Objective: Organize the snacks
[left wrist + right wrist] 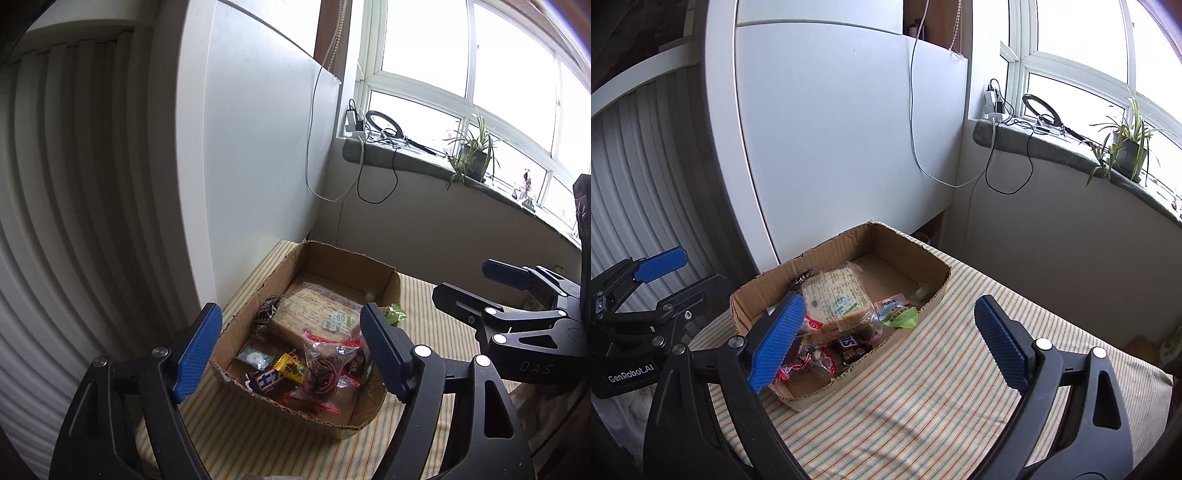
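Observation:
A shallow cardboard box (391, 291) sits on a striped tablecloth (258, 435); it also shows in the right wrist view (846, 240). Inside lie a wrapped bread loaf (314, 314) (838, 295), a red-edged clear snack bag (325, 365), a yellow candy (291, 367), a chocolate bar (264, 380) (849, 343) and a green jelly cup (903, 317). My left gripper (291, 354) is open and empty, above the box's near end. My right gripper (886, 347) is open and empty, over the box's right edge; it also shows in the left wrist view (476, 284).
A white cabinet panel (831, 147) stands right behind the box. A windowsill (1052, 144) at the back right carries a potted plant (1126, 147), a ring light (1041, 107) and chargers with hanging cables. The striped cloth (960, 387) stretches right of the box.

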Available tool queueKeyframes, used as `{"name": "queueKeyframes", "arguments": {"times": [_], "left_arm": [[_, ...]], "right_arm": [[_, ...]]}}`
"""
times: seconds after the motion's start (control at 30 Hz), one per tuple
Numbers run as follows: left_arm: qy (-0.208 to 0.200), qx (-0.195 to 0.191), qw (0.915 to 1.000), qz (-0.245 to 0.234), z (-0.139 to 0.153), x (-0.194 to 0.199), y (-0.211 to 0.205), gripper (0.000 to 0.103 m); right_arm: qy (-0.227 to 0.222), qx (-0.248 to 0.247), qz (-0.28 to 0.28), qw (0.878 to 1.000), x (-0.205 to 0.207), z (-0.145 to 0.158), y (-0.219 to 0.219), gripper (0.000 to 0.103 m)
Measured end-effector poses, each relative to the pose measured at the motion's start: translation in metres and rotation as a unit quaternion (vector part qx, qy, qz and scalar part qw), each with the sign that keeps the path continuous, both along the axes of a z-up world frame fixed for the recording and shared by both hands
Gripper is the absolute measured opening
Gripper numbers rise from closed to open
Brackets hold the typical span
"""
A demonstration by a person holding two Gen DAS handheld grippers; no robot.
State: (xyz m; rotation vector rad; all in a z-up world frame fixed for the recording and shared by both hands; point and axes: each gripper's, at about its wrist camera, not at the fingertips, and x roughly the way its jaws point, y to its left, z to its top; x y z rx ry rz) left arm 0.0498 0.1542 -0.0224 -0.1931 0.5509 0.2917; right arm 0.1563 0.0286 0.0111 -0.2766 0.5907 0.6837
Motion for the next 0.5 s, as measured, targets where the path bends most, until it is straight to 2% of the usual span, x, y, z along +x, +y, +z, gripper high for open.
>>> {"name": "queueKeyframes", "arguments": {"times": [0.23, 0.33, 0.5], "left_arm": [[-0.016, 0.002, 0.9999, -0.004, 0.009, -0.025, -0.014, 0.08], [-0.018, 0.002, 0.9998, -0.002, 0.01, -0.033, -0.017, 0.081], [-0.017, -0.006, 0.9998, -0.002, 0.009, -0.046, -0.023, 0.081]], "right_arm": [[-0.009, 0.013, -0.011, 1.0, -0.033, 0.009, -0.017, 0.096], [-0.014, 0.017, -0.019, 1.0, -0.044, 0.012, -0.026, 0.102], [-0.018, 0.022, -0.027, 0.999, -0.058, 0.015, -0.039, 0.103]]}}
